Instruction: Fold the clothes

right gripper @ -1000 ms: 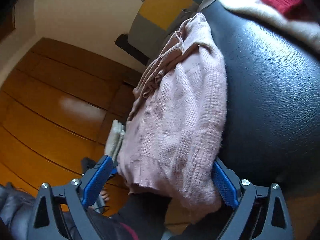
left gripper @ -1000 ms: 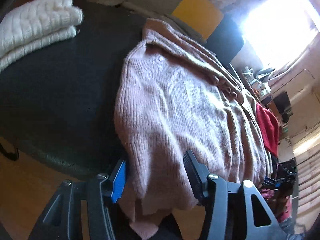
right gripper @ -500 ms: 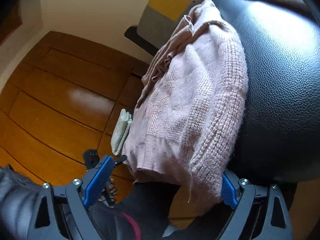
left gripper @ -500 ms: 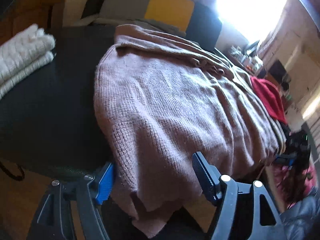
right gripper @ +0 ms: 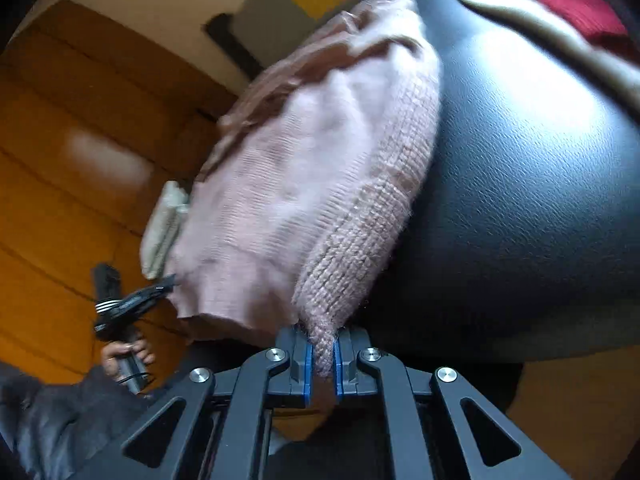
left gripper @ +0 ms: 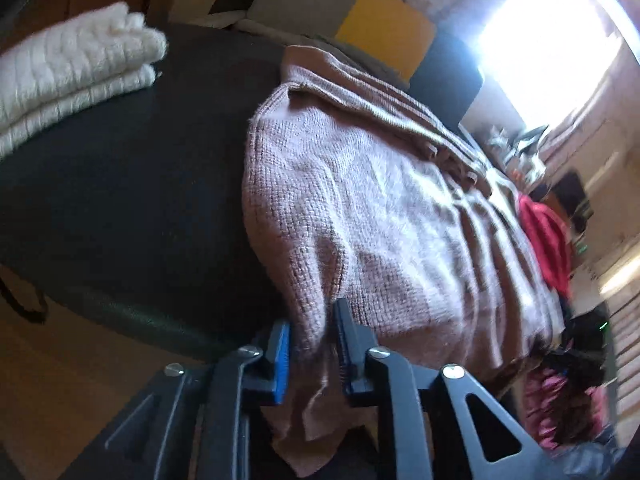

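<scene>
While the left gripper (left gripper: 312,344) is closing on the pink knitted sweater's (left gripper: 380,216) hem, the right gripper (right gripper: 320,360) pinches its other corner; the sweater runs toward the upper frame.

A lived-in home room was shown. Knitwear was laid over a black leather seat (left gripper: 120,200), with a folded white knit (left gripper: 72,68) beside a pink sweater (left gripper: 380,220). A grey and yellow cushion (left gripper: 352,12) was seen behind, wooden panelling (right gripper: 80,120) on one side, and a cluttered shelf by a bright window (left gripper: 552,40).
</scene>
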Demonstrator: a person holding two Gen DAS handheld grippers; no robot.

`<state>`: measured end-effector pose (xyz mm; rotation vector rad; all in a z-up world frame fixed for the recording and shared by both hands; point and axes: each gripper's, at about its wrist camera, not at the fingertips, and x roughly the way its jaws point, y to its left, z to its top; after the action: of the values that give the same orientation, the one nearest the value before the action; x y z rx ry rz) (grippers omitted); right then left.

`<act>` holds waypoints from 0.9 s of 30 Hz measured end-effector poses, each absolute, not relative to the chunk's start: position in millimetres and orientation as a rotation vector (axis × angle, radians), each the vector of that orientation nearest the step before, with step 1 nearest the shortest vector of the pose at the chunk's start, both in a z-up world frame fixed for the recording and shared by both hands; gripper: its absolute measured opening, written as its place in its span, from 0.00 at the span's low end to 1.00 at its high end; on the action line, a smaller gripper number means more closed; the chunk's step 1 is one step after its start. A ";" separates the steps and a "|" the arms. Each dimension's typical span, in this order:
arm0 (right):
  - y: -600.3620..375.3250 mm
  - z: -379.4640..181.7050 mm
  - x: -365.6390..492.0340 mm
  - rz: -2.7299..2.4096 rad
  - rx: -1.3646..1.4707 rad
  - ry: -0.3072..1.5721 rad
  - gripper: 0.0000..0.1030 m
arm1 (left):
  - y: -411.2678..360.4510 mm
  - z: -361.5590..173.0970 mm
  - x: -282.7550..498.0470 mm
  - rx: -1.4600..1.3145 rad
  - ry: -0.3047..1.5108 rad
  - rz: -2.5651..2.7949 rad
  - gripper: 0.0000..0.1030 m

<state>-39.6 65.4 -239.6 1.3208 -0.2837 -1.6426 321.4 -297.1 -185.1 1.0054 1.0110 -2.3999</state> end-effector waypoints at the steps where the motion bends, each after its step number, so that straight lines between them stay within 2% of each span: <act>1: 67.0 -242.4 -40.8 -1.634 1.326 -0.316 0.08 | -297.8 -185.9 322.1 0.990 1.030 -2.401 0.22; 10: 75.0 -263.3 -37.2 -1.553 1.319 -0.582 0.12 | -292.3 -183.9 313.8 0.985 0.991 -2.411 0.36; 12: 74.4 -264.3 -35.7 -1.531 1.331 -0.597 0.13 | -294.5 -183.7 311.4 1.013 1.002 -2.390 0.32; 14: 74.1 -266.2 -36.5 -1.508 1.372 -0.625 0.13 | -298.0 -184.3 310.7 1.035 0.989 -2.361 0.17; 16: 72.3 -260.2 -34.0 -1.550 1.374 -0.599 0.13 | -298.2 -183.6 311.3 1.044 0.966 -2.366 0.13; 21: 57.4 -239.4 -26.3 -1.635 1.362 -0.472 0.07 | -302.4 -176.8 311.8 1.049 1.049 -2.440 0.11; 27: 34.2 -212.8 -33.7 -1.542 1.254 -0.502 0.07 | -319.8 -160.5 310.0 0.975 1.260 -2.584 0.11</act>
<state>-33.7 34.2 -212.8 1.2543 -0.5023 -1.5420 310.0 -319.8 -160.5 0.9753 1.2597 -2.5842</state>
